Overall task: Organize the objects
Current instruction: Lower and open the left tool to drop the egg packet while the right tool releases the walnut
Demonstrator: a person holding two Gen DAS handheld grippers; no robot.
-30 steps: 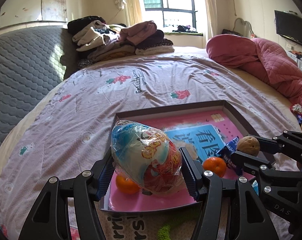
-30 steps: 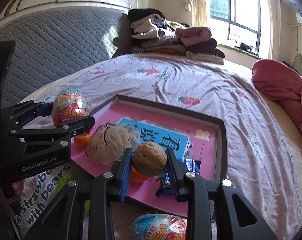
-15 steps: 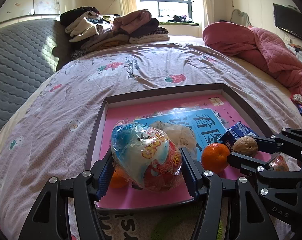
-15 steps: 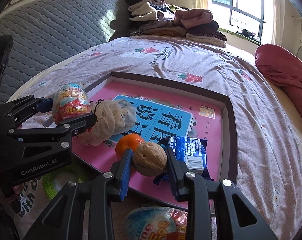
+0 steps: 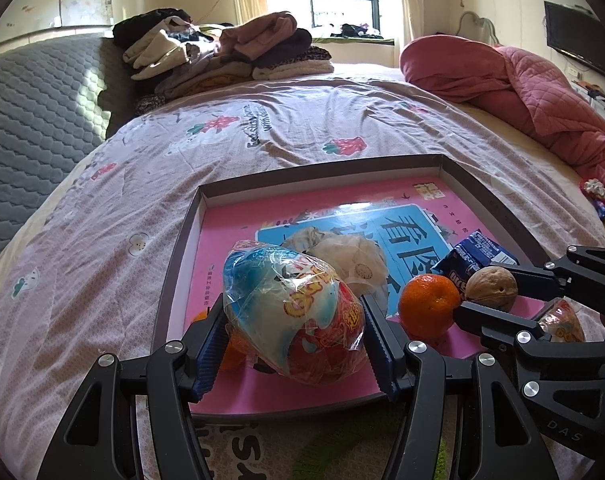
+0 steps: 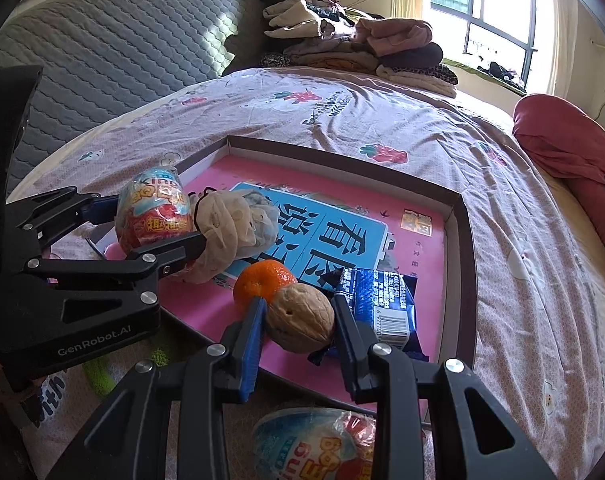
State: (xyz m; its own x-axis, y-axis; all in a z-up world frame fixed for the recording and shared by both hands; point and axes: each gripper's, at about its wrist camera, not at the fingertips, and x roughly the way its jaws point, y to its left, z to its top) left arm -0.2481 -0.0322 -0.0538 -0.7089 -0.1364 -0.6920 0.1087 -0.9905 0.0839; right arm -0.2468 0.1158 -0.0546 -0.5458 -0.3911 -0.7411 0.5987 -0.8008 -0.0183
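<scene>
My left gripper (image 5: pixel 294 336) is shut on a wrapped toy egg (image 5: pixel 290 312), blue, white and red, held over the near left corner of a shallow pink-floored tray (image 5: pixel 262 192) on the bed. It also shows in the right wrist view (image 6: pixel 154 212). My right gripper (image 6: pixel 298 320) is shut on a brown walnut (image 6: pixel 300 322), held over the tray's near edge; the walnut shows in the left wrist view (image 5: pixel 490 288) too. In the tray lie an orange (image 6: pixel 262 280), a blue snack packet (image 6: pixel 378 300), a crumpled cream cloth pouch (image 6: pixel 230 232), and a second orange (image 5: pixel 234 344) behind my left fingers.
A second wrapped toy egg (image 6: pixel 318 448) lies on the bedsheet just outside the tray's near edge. Folded clothes (image 5: pixel 222 52) are piled at the bed's far end. A pink quilt (image 5: pixel 522 92) lies to the right. A grey padded headboard (image 6: pixel 102 60) stands at left.
Both grippers have moved forward and lower over the tray, each keeping its hold. The tray and its contents look nearer and larger.
</scene>
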